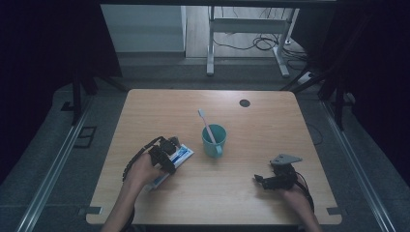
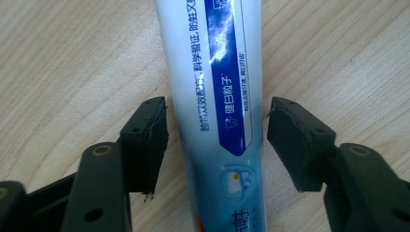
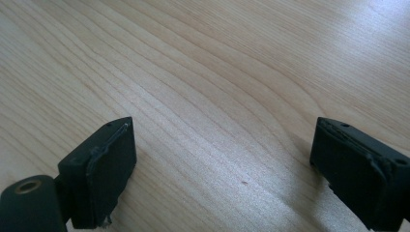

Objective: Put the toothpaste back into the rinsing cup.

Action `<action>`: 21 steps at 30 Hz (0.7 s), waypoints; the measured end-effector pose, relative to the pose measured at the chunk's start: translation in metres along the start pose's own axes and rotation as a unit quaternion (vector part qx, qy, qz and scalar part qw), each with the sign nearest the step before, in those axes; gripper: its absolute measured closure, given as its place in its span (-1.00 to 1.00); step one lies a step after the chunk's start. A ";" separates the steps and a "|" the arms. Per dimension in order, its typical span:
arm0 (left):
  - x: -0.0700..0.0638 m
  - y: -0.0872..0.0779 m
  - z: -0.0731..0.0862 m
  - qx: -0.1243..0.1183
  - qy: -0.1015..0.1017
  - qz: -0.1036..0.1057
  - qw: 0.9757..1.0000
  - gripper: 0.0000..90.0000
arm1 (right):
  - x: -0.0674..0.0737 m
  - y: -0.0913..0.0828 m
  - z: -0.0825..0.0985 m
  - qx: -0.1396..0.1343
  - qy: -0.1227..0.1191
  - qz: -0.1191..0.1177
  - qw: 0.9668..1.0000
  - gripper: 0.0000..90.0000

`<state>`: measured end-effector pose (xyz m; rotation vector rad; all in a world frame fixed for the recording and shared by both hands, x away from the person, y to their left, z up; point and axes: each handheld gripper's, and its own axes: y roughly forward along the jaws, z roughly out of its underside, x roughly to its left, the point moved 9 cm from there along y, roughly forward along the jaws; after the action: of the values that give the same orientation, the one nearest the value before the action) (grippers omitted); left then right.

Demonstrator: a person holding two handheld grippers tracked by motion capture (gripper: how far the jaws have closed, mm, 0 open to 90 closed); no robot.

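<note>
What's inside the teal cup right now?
A toothbrush stands in the teal cup, its pink handle leaning up and left past the rim, head uppermost. The cup's wall hides the handle's lower end and anything at the bottom.

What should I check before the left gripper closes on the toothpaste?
1. Toothpaste lies between the left gripper jaws: ok.
2. Jaws open, a gap on each side of the tube: ok.
3. Tube flat on the table: ok.
4. Right gripper well away, open over bare wood: ok.
5. Cup with toothbrush apart from the tube: ok.
6. Cap on: cannot tell.
</note>
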<state>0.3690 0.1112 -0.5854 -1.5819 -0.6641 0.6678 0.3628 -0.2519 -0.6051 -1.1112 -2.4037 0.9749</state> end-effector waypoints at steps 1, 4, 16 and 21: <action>0.000 0.001 0.000 0.007 0.002 -0.001 1.000 -0.05 | 0.000 0.000 0.000 0.000 0.000 0.000 1.000 -0.80; 0.000 0.003 -0.001 0.014 0.000 -0.001 1.000 0.04 | 0.000 0.000 0.000 0.000 0.000 0.000 1.000 -0.79; -0.001 -0.001 -0.001 0.026 -0.004 0.003 1.000 0.39 | 0.000 0.000 0.000 0.000 0.000 0.000 1.000 -0.80; 0.000 -0.004 0.000 0.020 -0.003 0.010 1.000 0.52 | 0.000 0.000 0.000 0.000 0.000 0.000 1.000 -0.80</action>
<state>0.3691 0.1114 -0.5813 -1.5522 -0.6365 0.6957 0.3629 -0.2519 -0.6051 -1.1115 -2.4040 0.9749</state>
